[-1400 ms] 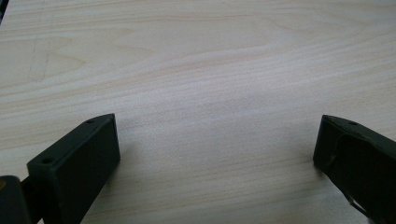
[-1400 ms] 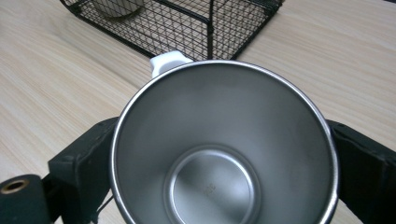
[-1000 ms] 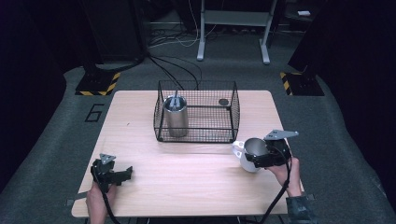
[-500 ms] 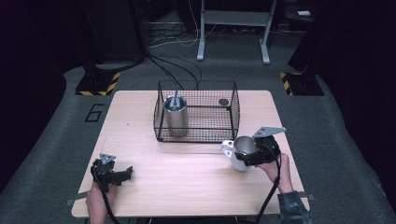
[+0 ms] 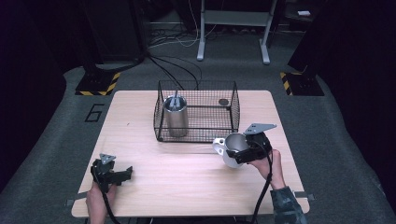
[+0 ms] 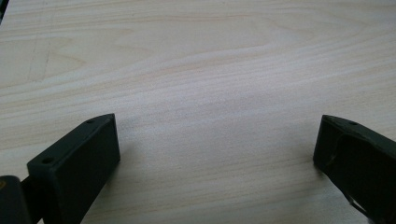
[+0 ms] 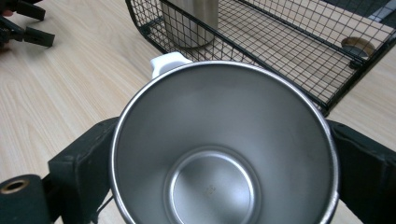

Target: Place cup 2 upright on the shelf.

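A white mug [image 5: 232,148] with a steel inside [image 7: 219,158] and a white handle [image 7: 167,62] is held tilted above the table, just in front of the wire basket [image 5: 196,135]. My right gripper [image 5: 247,148] is shut on it, one jaw on each side of the cup. Inside the basket's left end stands a steel tumbler [image 5: 175,115], seen up close as the tumbler [image 7: 190,21] in the right gripper view. My left gripper [image 5: 116,175] rests at the table's front left, open, with bare wood [image 6: 215,116] between its jaws.
A small dark round disc [image 5: 223,101] lies in the basket's far right corner. The wooden table [image 5: 187,186] has open room across its middle and front. Beyond it are dark floor, cables and stand legs [image 5: 233,28].
My right gripper has carried the mug leftward and slightly forward, toward the basket's front right corner, and tilted it. The left gripper has stayed put.
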`<state>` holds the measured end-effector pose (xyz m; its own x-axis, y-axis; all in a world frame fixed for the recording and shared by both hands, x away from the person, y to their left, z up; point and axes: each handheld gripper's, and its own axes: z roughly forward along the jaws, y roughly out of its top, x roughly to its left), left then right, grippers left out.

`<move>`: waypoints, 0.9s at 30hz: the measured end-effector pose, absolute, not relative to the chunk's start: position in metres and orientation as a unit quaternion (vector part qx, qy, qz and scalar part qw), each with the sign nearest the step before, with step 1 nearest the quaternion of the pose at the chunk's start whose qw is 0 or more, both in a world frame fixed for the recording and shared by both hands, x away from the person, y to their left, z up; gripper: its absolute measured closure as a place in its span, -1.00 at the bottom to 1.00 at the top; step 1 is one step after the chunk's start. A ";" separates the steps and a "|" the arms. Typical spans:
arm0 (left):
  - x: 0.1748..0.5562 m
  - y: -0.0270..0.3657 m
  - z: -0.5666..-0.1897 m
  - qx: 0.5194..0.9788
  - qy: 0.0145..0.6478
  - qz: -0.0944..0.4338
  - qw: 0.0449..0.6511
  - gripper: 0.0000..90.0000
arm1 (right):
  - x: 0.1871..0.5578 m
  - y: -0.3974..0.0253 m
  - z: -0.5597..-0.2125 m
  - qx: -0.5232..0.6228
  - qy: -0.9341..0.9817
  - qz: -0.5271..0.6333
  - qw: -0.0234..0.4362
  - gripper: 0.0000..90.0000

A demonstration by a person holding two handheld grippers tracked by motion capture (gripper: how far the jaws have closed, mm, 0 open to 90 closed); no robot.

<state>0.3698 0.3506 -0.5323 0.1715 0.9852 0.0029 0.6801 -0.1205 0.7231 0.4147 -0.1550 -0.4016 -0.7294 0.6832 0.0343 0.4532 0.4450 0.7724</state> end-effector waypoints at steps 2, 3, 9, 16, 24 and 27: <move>0.370 0.351 -0.532 0.704 0.591 0.254 0.300 -0.99 | 0.416 -0.152 -0.399 0.335 0.839 0.405 0.142 -0.87; 0.370 0.351 -0.532 0.704 0.591 0.254 0.300 -0.99 | 0.416 -0.151 -0.398 0.335 0.839 0.405 0.142 -0.87; 0.370 0.351 -0.532 0.703 0.591 0.255 0.301 -0.99 | 0.418 -0.144 -0.391 0.328 0.841 0.405 0.146 -0.87; 0.370 0.351 -0.532 0.704 0.591 0.254 0.300 -0.99 | 0.421 -0.140 -0.380 0.327 0.838 0.411 0.150 -0.87; 0.370 0.351 -0.532 0.704 0.592 0.254 0.300 -0.99 | 0.426 -0.134 -0.370 0.318 0.838 0.415 0.157 -0.87; 0.370 0.351 -0.532 0.704 0.591 0.254 0.300 -0.99 | 0.429 -0.133 -0.367 0.314 0.841 0.413 0.156 -0.87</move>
<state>0.3698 0.3506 -0.5323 0.1714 0.9852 0.0027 0.6802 -0.1203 0.7231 0.4292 -0.1327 -0.3671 -0.7542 0.6566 -0.0040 0.3983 0.4624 0.7921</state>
